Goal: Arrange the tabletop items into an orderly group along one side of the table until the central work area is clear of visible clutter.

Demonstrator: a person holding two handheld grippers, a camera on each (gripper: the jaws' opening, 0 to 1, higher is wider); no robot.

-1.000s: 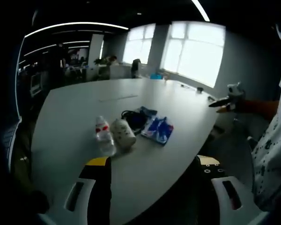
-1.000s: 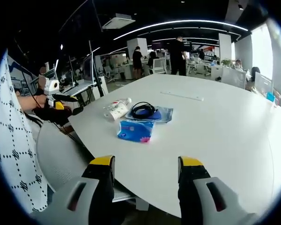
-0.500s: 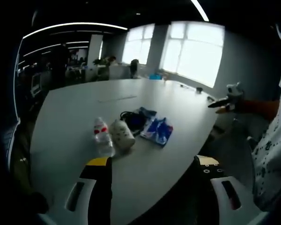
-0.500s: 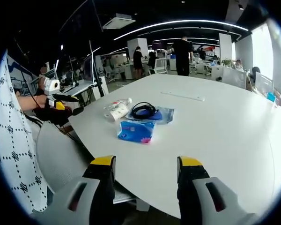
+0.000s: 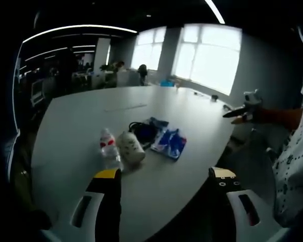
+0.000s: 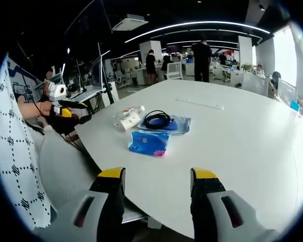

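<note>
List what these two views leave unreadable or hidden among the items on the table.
- Bottle label, left gripper view: too small and dim to read.
- Blue packet print, right gripper view: too small to read.
- Flat pouch, right gripper view: partly hidden under the black cable coil.
- White roll, right gripper view: too small to identify.

open-plan office: desk rows (image 6: 219,70), big windows (image 5: 209,55), ceiling light strips (image 6: 192,25).

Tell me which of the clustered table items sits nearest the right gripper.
The blue tissue pack. It lies at the front of the cluster, closest to the right gripper; the black cable coil and bottle sit behind it.
</note>
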